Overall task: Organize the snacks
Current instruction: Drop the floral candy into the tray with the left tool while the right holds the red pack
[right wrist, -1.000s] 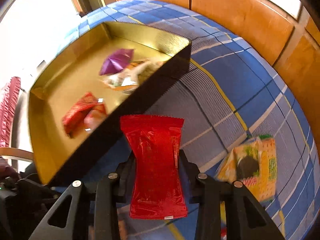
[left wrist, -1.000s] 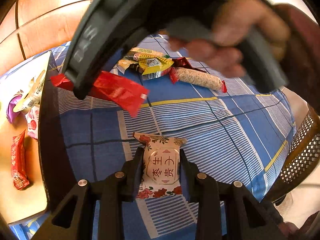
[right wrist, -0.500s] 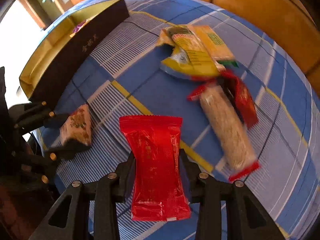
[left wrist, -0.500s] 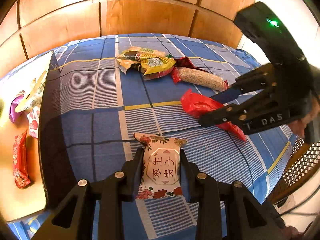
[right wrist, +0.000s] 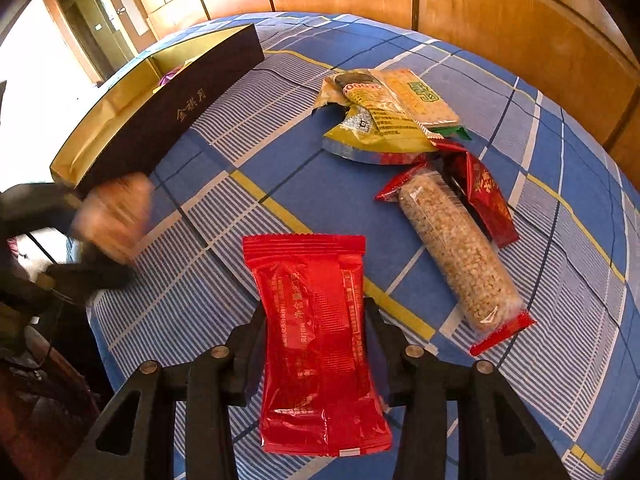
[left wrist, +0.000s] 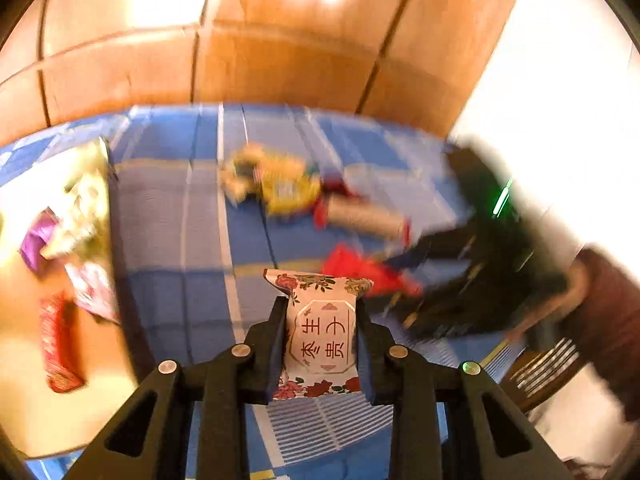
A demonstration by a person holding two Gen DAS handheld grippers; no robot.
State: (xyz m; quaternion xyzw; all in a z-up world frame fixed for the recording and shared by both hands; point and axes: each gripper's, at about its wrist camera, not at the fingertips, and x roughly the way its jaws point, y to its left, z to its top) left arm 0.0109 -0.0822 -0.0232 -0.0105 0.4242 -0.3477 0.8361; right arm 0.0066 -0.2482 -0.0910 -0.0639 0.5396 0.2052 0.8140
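Fingers [left wrist: 276, 344] pinch 1 floral packet [left wrist: 322, 332]; 1 red packet [right wrist: 320, 344] loosens.

Right view: flat packet [right wrist: 320, 340] lies on worktop [right wrist: 560, 160] btwn right tongs [right wrist: 316, 344]. Grain bar [right wrist: 456, 248] just right of it, w/ another packet [right wrist: 488, 196] beside. Bag pile [right wrist: 384, 120] behind those. Box [right wrist: 172, 108] far left. Left tongs [left wrist: 322, 344] have floral packet [left wrist: 322, 336] btwn them, box's snacks at left.
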